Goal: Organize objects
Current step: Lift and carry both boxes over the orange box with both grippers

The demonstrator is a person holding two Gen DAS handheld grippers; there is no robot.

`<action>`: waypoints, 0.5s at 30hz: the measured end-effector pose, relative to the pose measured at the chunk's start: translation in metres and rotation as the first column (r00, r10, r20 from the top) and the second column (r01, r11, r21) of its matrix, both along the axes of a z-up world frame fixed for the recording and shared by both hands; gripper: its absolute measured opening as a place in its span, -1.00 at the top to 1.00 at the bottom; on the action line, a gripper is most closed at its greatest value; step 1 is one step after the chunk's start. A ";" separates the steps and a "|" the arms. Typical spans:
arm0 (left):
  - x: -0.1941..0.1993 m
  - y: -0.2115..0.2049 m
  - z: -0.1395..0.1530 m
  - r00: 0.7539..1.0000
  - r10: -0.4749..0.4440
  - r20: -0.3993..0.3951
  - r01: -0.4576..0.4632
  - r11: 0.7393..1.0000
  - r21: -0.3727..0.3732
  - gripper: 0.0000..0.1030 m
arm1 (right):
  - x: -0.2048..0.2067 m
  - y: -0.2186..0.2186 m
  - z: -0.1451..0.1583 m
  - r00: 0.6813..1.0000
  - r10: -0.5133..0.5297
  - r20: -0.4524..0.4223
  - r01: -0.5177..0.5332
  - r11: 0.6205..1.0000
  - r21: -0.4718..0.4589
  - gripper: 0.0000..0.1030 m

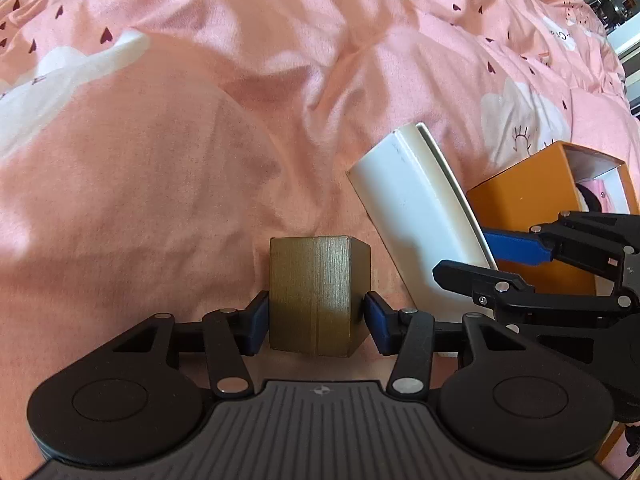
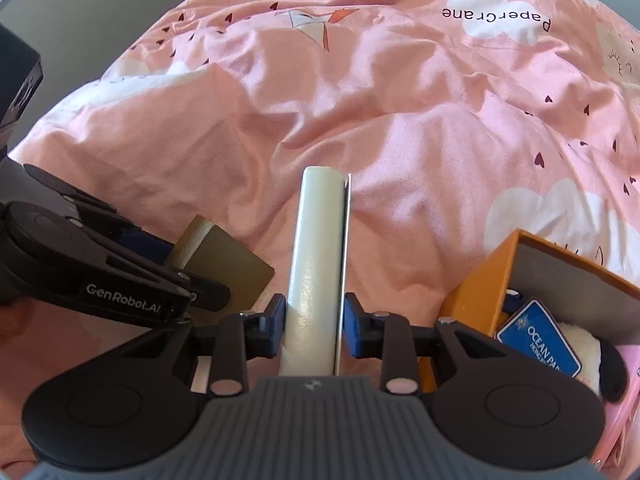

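Note:
An olive-gold block (image 1: 312,292) sits between the blue pads of my left gripper (image 1: 318,322), which is shut on it just above the pink bedspread (image 1: 160,200). My right gripper (image 2: 314,320) is shut on a slim white box (image 2: 316,260) that stands on its edge. In the left wrist view the white box (image 1: 408,208) leans to the right of the block, with the right gripper (image 1: 460,254) clamped on its lower end. From the right wrist view, the left gripper (image 2: 196,272) and its block (image 2: 228,264) are low on the left.
An open orange box (image 2: 476,292) stands at the right, close to the white box; it holds a plush toy (image 2: 580,344) and a blue card (image 2: 540,340). The orange box (image 1: 520,204) is behind the right gripper. Rumpled pink bedspread (image 2: 360,120) fills the rest.

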State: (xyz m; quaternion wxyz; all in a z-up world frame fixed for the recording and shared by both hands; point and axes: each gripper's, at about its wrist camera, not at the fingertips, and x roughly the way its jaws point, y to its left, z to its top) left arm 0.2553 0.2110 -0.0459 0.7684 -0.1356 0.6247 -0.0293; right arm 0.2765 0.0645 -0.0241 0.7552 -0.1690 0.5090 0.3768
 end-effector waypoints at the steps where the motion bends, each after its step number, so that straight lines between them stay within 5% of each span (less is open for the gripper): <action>1: 0.001 -0.003 0.004 1.000 0.005 0.009 -0.005 1.000 0.004 -0.11 | -0.001 -0.002 0.003 1.000 -0.006 -0.007 0.006 1.000 0.012 0.38; 10: -0.043 -0.007 0.058 0.994 0.030 0.106 -0.026 0.999 -0.038 -0.11 | -0.019 -0.031 0.049 0.999 -0.003 -0.033 0.007 0.992 0.129 0.40; 15: -0.052 -0.029 0.087 0.988 0.012 0.157 -0.001 0.998 -0.069 -0.11 | -0.042 -0.059 0.093 0.997 0.067 0.034 -0.071 0.987 0.147 0.40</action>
